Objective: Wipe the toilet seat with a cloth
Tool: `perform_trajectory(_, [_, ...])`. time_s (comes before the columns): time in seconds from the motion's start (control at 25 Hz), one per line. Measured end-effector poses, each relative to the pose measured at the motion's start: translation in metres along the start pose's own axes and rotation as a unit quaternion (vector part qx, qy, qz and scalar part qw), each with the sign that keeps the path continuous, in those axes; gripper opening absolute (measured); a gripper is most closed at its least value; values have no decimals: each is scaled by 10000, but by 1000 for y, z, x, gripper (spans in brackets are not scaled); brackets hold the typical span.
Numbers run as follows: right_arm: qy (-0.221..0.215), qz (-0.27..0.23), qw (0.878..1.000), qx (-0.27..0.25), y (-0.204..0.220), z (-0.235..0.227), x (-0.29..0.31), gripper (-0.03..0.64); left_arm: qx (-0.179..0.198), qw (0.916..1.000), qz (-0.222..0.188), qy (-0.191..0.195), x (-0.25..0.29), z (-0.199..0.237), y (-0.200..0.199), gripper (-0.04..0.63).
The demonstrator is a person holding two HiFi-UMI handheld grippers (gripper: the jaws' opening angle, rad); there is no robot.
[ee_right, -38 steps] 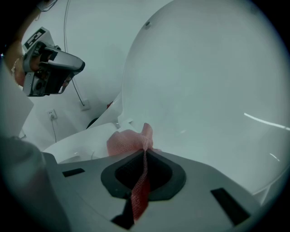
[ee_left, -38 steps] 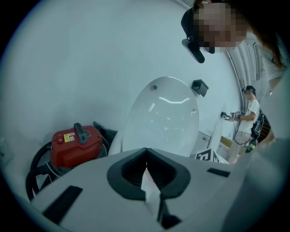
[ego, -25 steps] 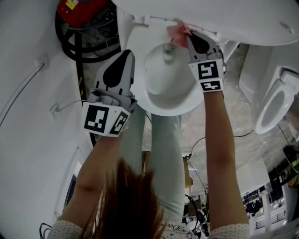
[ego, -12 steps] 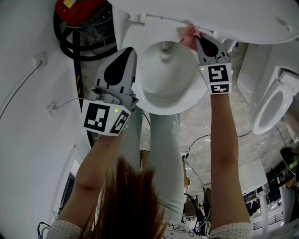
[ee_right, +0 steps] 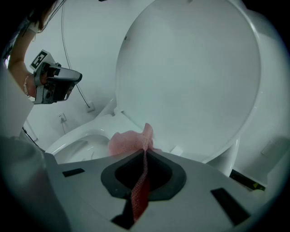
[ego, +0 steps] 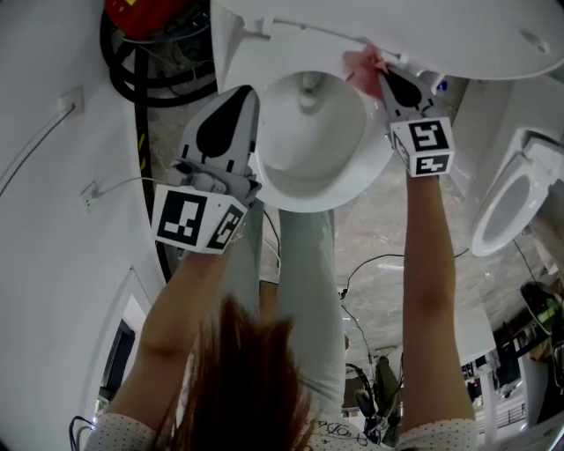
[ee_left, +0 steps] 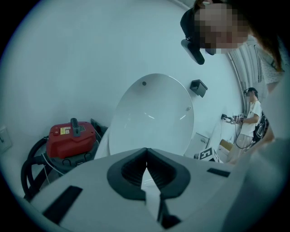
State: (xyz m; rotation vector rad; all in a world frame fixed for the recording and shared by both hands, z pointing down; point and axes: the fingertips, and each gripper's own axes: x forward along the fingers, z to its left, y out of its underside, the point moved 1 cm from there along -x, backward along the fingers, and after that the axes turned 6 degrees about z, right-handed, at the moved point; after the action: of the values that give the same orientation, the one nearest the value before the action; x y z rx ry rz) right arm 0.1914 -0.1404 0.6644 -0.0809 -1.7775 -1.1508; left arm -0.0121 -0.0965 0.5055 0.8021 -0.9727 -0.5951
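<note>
- left gripper: jaws closed together, nothing between them, held at 9 o'clock of the bowl.
- right gripper: jaws clamped on a fold of the pink cloth.
- Cloth is bunched on the toilet seat at 1 o'clock, just below the raised lid.
- Cloth looks light, soft and floppy, so it is best pinched at a gathered fold. The seat is likely slick.
- red vacuum at 11 o'clock, behind.

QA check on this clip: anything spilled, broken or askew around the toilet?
Nothing stands out: lid up, seat looks intact, no spill visible. The right gripper pinches the pink cloth at the seat's rear; left gripper is shut and empty.
</note>
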Motion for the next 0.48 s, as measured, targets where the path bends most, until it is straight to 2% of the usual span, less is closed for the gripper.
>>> perform_trajectory(0.28, [-432, 117, 9988, 181, 11, 5, -5, 26, -43, 9999, -72, -54, -5, -6, 4, -5])
perform_trajectory(0.48, [-537, 134, 9983, 158, 19, 9, -12, 26, -50, 9999, -109, -102, -9, -11, 6, -5])
